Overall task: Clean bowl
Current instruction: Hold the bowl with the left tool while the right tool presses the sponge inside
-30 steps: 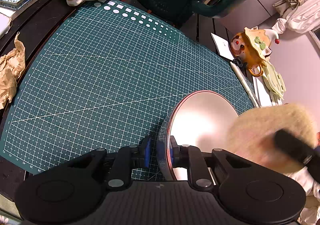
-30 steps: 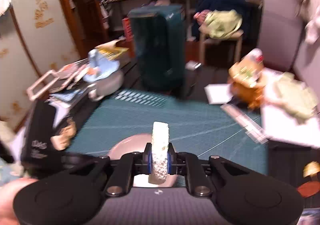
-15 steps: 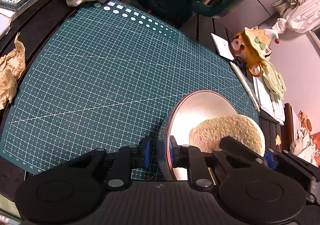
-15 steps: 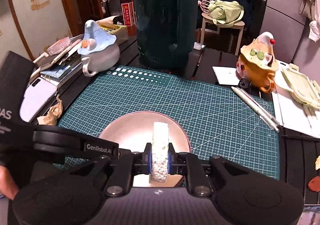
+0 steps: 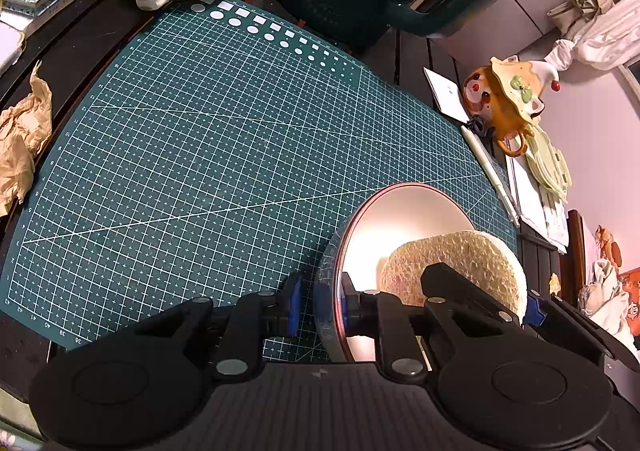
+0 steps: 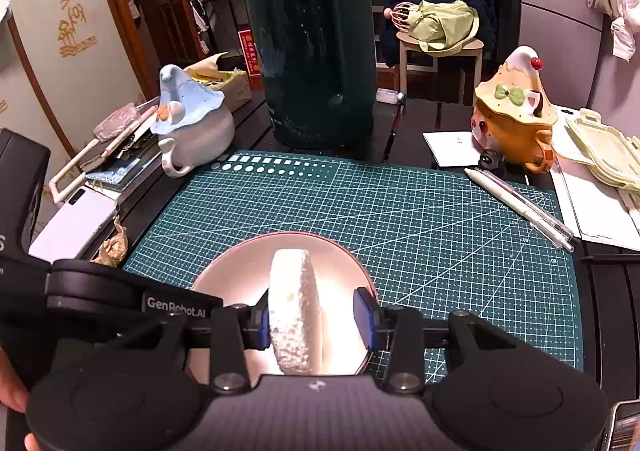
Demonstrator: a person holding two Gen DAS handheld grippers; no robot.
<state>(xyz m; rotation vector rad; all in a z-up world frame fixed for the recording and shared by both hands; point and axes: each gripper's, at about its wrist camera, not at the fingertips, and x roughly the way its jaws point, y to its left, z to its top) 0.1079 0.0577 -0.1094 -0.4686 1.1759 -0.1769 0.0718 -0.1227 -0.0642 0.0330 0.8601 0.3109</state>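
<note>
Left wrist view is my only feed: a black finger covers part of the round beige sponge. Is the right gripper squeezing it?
Observer: No. The right gripper's jaws are opening. The round beige sponge touches one blue pad, with a gap to the other.
Operator: How does the sponge sit?
Observer: On edge, thin side to the camera, over the shallow pink-rimmed bowl.
Operator: Anything behind the dark green appliance?
Observer: A pale wooden stool carrying a light green bag.
</note>
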